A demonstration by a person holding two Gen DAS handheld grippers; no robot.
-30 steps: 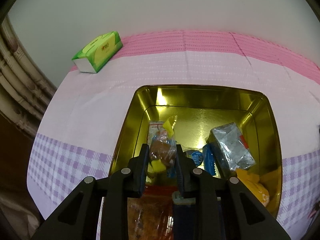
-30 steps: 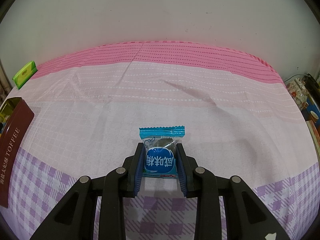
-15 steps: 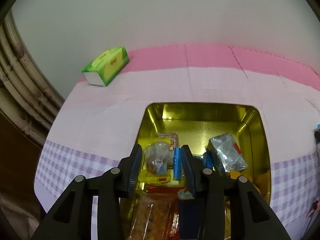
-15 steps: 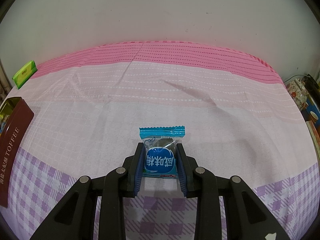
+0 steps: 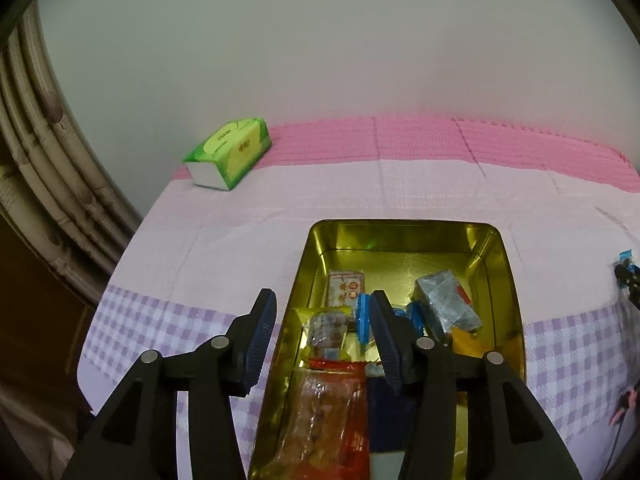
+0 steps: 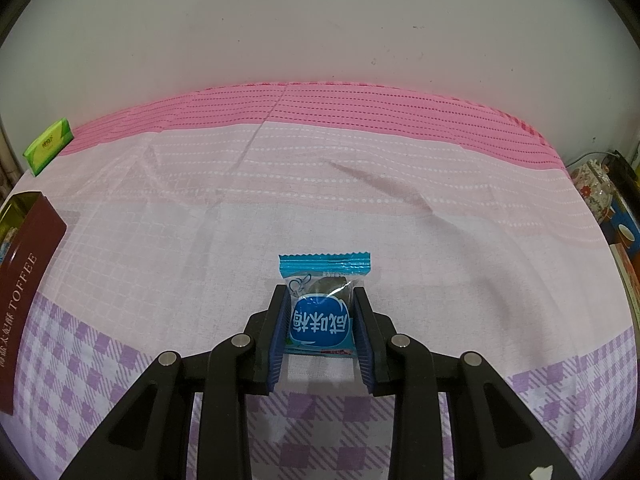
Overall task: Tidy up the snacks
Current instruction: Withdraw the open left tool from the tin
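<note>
Left gripper (image 5: pixel 322 322): fingers spread wide with nothing between them, held above the near end of the tin; one finger hangs over the tin's left wall, the other over its inside.
Right gripper (image 6: pixel 320 326): fingers closed against both sides of the blue plastic snack packet with white characters (image 6: pixel 322 312), which lies flat on the cloth.
Open gold metal tin (image 5: pixel 404 228): rests on the surface at the 6 o'clock side of the left wrist view; its brown outer wall reading TOFFEE (image 6: pixel 24 280) shows at 9 o'clock in the right wrist view.
Tin contents: a clear wrapper with yellow ends holding a brown sweet (image 5: pixel 326 330) just below the left fingers, a red and clear packet (image 5: pixel 328 412) nearer the camera, a silver foil packet (image 5: pixel 446 300) toward 3 o'clock, a pale packet with red print (image 5: pixel 346 286) toward 12 o'clock.
Green tissue pack (image 5: pixel 228 152): at 11 o'clock on the pink band, well apart from the tin.
Surface cover: pink, white and purple-checked cloth (image 6: pixel 360 184), creased near the middle.
</note>
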